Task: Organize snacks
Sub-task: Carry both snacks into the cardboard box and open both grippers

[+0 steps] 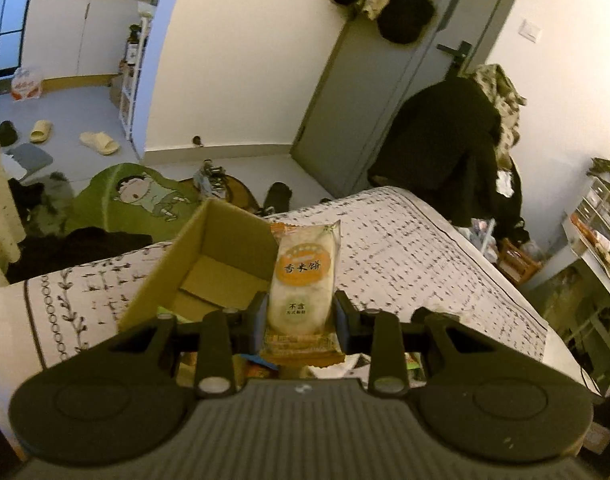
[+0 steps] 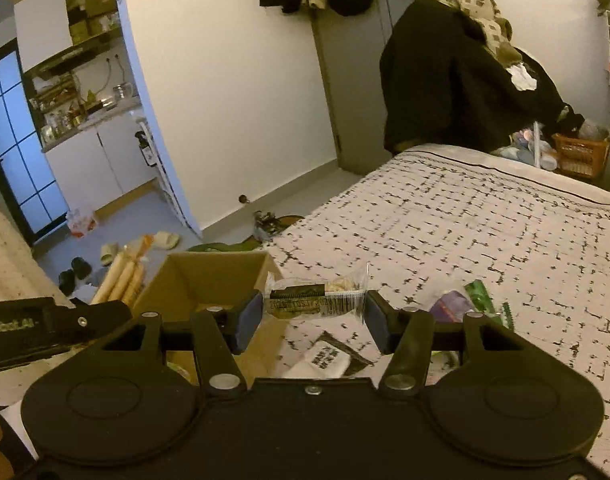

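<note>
Bed with patterned cover carries open box. Left gripper clamps rice-cracker pack, long axis pointing ahead, box just ahead-left. Right gripper pinches clear packet crosswise; box lies ahead-left, left gripper nearer.

An orange-and-white wrapper with black characters is seen on the rice cracker packet. The second snack packet is shown in clear film with a dark printed band. The cardboard box is coloured plain brown. The bed cover is patterned white with small black dashes, and a looped black border is carried near its edge.
</note>
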### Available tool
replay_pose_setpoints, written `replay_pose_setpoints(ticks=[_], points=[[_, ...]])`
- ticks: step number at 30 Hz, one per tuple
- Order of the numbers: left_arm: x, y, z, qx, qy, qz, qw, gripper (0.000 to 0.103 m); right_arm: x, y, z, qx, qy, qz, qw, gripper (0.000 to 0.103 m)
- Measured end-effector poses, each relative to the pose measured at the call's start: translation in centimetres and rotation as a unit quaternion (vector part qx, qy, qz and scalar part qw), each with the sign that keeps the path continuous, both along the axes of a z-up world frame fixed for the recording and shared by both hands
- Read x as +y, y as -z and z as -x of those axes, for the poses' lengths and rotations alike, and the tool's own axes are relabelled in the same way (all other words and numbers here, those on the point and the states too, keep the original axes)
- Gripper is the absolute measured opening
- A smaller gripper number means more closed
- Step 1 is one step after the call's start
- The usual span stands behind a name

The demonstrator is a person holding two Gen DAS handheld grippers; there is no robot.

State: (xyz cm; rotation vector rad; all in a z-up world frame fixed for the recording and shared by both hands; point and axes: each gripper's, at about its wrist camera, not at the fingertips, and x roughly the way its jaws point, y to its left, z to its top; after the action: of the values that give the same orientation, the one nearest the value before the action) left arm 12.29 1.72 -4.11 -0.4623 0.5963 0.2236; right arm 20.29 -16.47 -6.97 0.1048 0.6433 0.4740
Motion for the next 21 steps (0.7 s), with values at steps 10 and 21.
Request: replay_pose_setpoints(ticks=[10, 21], points=[[2.9, 0.8, 0.0, 0.000, -0.013, 0.008, 0.9999, 0.032, 2.2, 1.3, 0.4, 0.030, 0.001, -0.033, 0.999, 0.055], [5.1, 2.8, -1.8, 0.027, -0.030, 0.020, 0.9990, 0.033, 4.5, 1.4, 0.5, 0.012, -0.040, -0.017, 0.999, 0.055]])
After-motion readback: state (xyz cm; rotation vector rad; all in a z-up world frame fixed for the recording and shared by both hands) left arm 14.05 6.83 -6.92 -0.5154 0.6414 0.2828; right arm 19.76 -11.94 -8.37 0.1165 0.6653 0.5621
